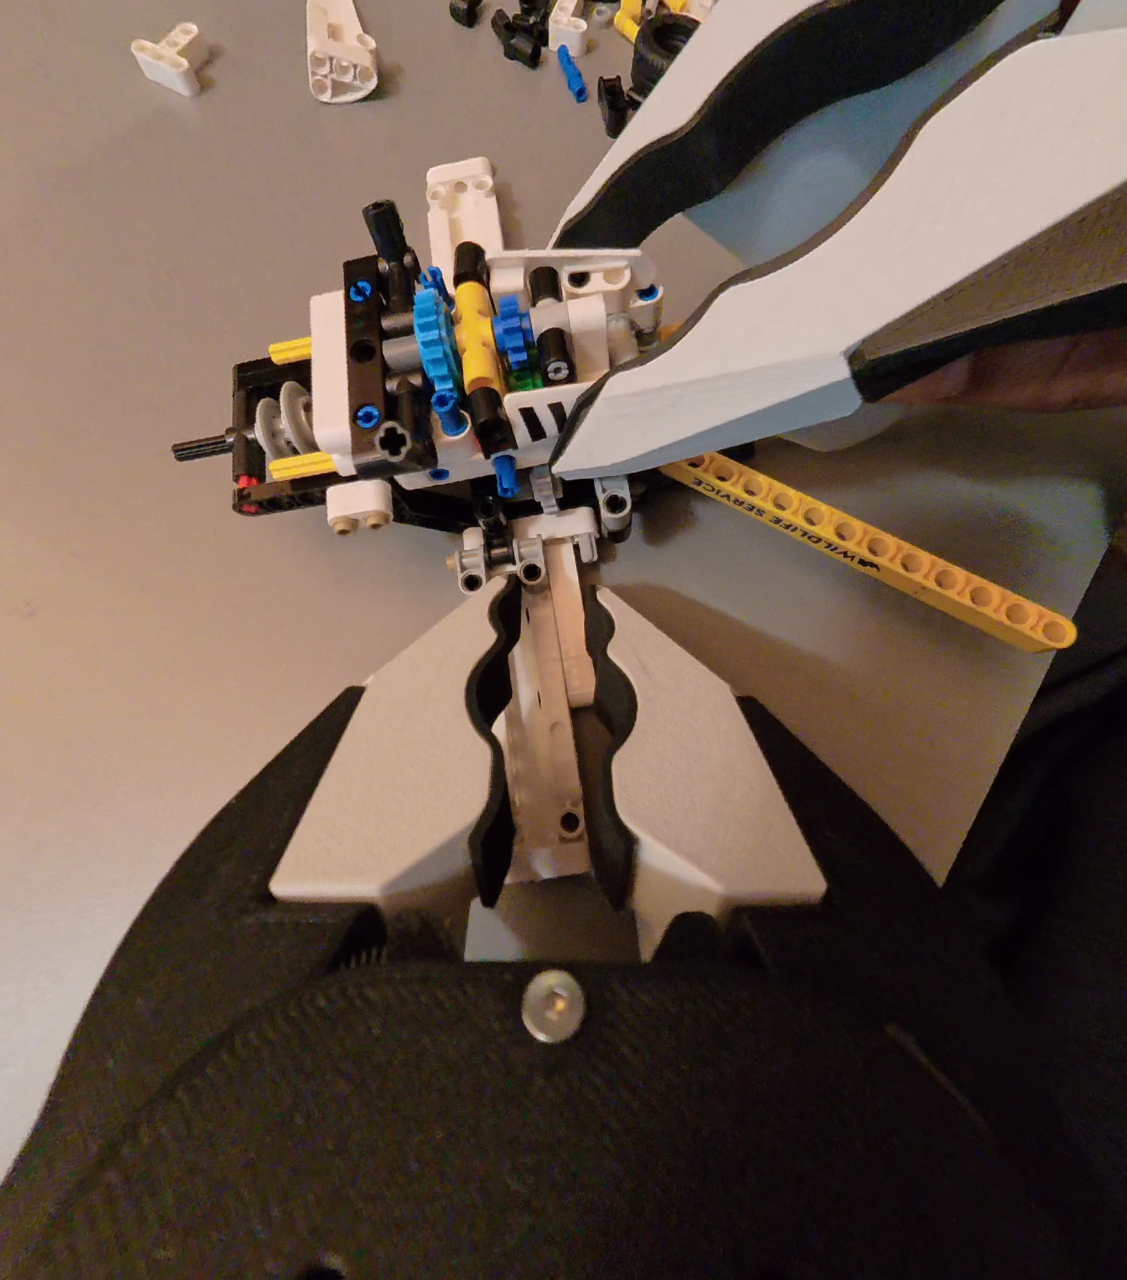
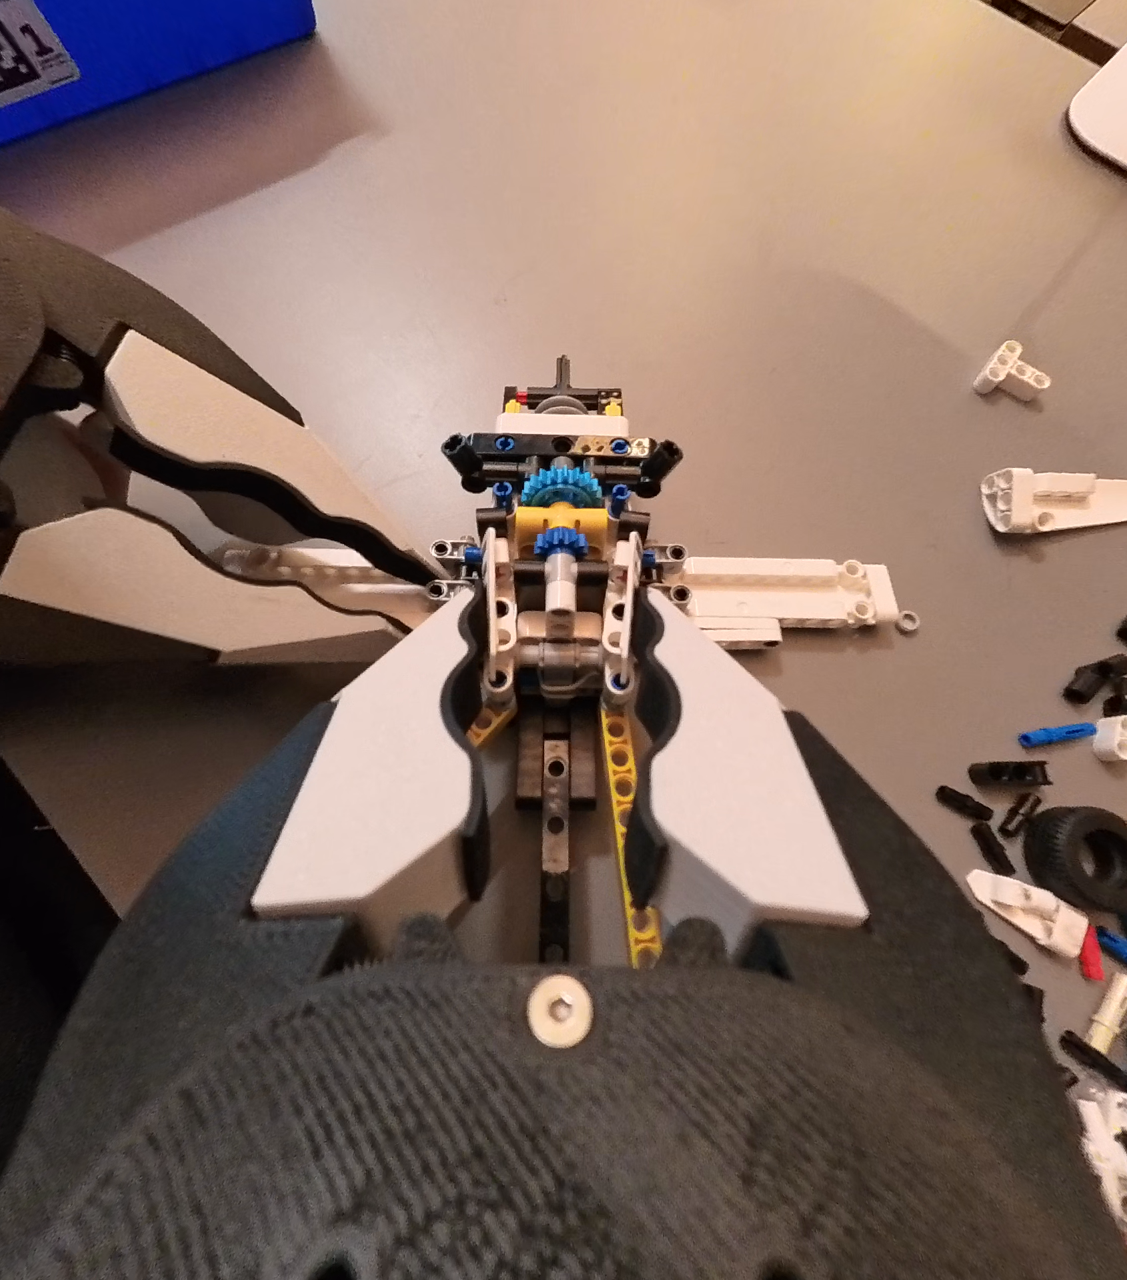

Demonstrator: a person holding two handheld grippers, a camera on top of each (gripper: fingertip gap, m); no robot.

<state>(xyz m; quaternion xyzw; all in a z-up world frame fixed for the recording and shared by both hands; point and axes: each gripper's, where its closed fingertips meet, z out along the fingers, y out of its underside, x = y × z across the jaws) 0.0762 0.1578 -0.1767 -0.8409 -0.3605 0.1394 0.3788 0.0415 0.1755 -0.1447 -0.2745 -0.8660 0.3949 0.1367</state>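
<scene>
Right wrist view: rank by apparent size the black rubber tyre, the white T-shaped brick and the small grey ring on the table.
1. Black rubber tyre, largest, though nearest the camera.
2. White T-shaped brick.
3. Small grey ring, smallest.

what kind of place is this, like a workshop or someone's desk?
Probably a hobby or work table used for building a toy brick model: a half-built geared model, loose bricks and a small tyre, and a blue bin.

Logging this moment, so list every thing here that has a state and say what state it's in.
Left gripper: fingers shut on the white wing beam.
Right gripper: fingers shut on the model body.
Model body: partly built, gears exposed.
Yellow beam: attached, sticking out.
Black tyre: loose on table.
</scene>
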